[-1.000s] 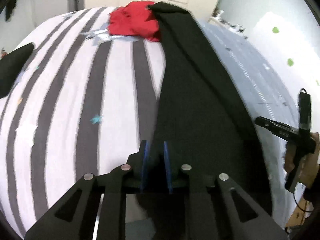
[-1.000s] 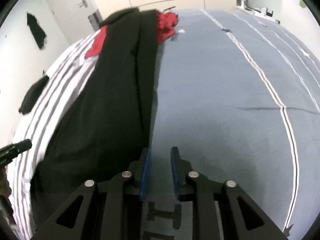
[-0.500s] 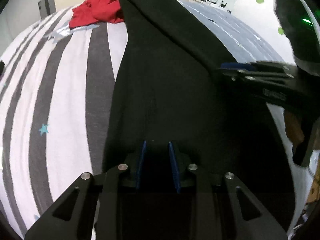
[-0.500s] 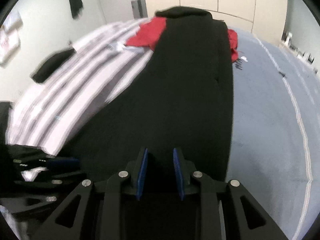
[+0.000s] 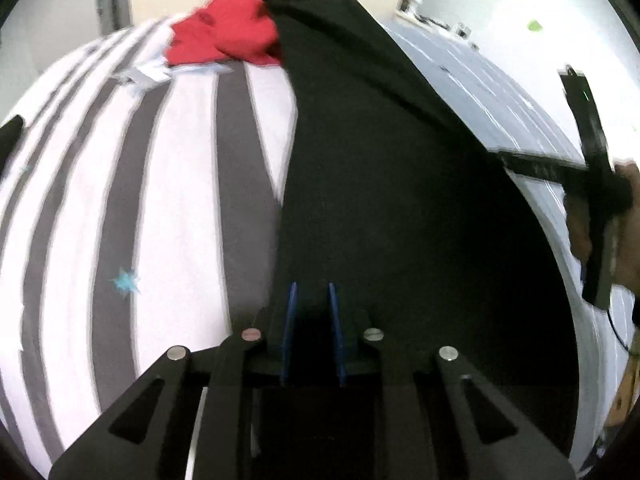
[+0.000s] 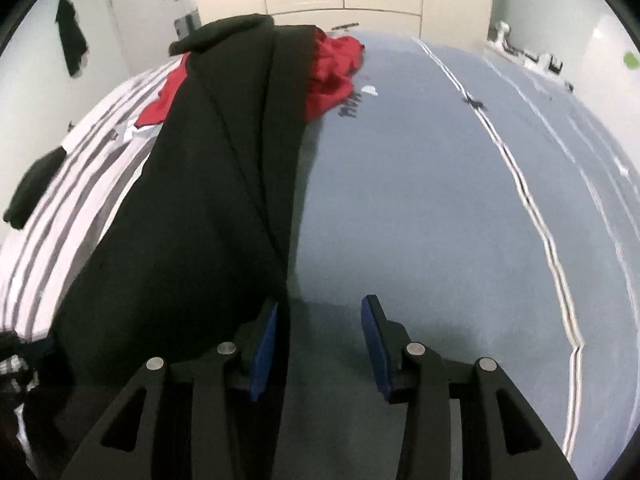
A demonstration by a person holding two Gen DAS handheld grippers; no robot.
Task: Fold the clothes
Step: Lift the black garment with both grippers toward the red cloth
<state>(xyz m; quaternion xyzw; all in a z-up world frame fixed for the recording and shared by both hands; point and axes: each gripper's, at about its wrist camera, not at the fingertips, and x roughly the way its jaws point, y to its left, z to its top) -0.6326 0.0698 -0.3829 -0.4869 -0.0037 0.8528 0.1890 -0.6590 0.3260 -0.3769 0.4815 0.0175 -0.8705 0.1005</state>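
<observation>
A long black garment [image 5: 380, 184] lies lengthwise down the bed, folded along its length; it also shows in the right wrist view [image 6: 208, 200]. My left gripper [image 5: 312, 292] is shut on the garment's near end, the cloth pinched between its blue pads. My right gripper [image 6: 320, 312] is open, its left pad touching the garment's right edge, with grey sheet between the pads. The right gripper also shows at the right of the left wrist view [image 5: 592, 200], held in a hand.
A red garment [image 5: 224, 40] lies bunched at the far end, partly under the black one. The bed has a striped white-and-grey cover [image 5: 160, 200] on the left and a blue-grey sheet [image 6: 420, 200] on the right. A small black item [image 6: 32, 192] lies at the far left.
My right gripper has opened and swung right, off the black garment, now over the blue-grey sheet. My left gripper still holds the garment's near end.
</observation>
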